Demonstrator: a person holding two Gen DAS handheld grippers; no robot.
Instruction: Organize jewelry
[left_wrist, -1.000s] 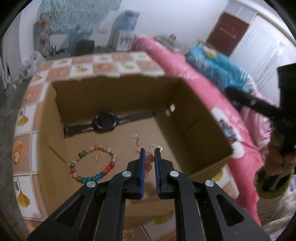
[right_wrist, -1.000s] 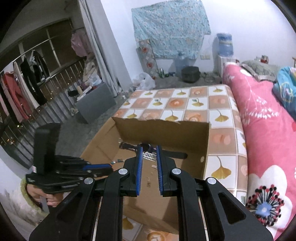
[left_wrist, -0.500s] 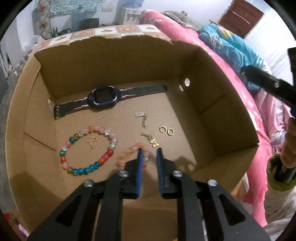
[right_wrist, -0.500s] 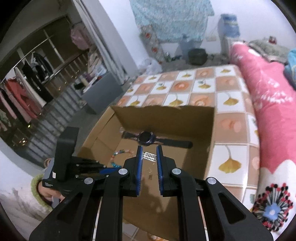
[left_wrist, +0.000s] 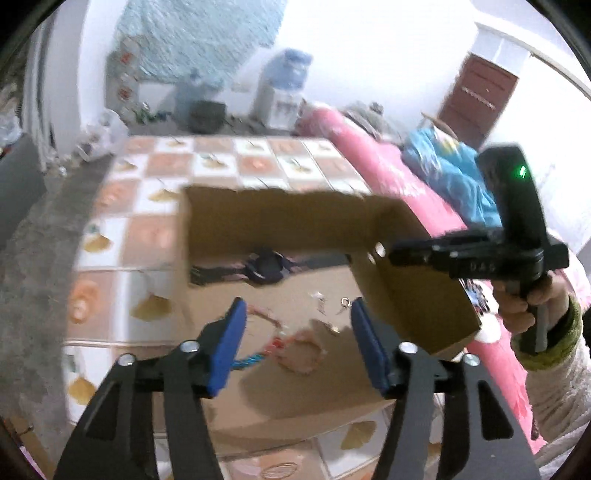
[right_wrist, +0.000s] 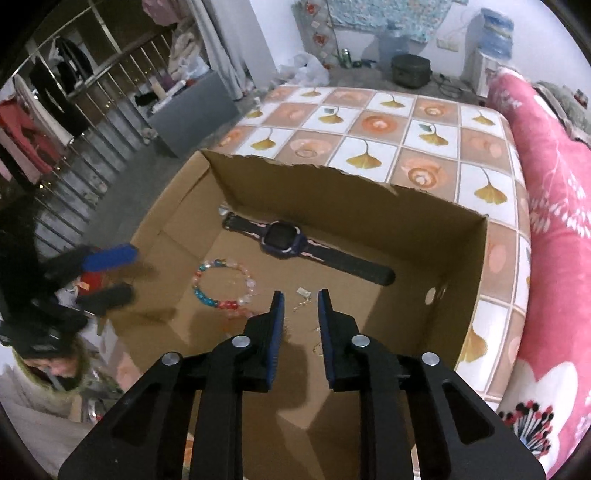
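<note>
An open cardboard box (right_wrist: 413, 214) stands on a tiled table. In it lie a dark smartwatch (right_wrist: 282, 240), a multicoloured bead bracelet (right_wrist: 225, 284), a pink bead bracelet (left_wrist: 301, 349) and small gold earrings and chain pieces (right_wrist: 303, 301). My left gripper (left_wrist: 297, 315) is open and empty above the box's near left edge; the view is blurred. It also shows at the left of the right wrist view (right_wrist: 110, 273). My right gripper (right_wrist: 299, 299) is open and empty above the box's near side. In the left wrist view it shows beyond the box's right wall (left_wrist: 395, 254).
The tiled table (right_wrist: 388, 122) stretches behind the box. A pink floral quilt (right_wrist: 554, 221) lies on the right. A railing with hanging clothes (right_wrist: 55, 110) is on the left. A water dispenser (left_wrist: 280, 92) stands at the far wall.
My left gripper has opened, let go of the pink bead bracelet in the box, and pulled back and up. My right gripper has opened a little and moved closer over the box.
</note>
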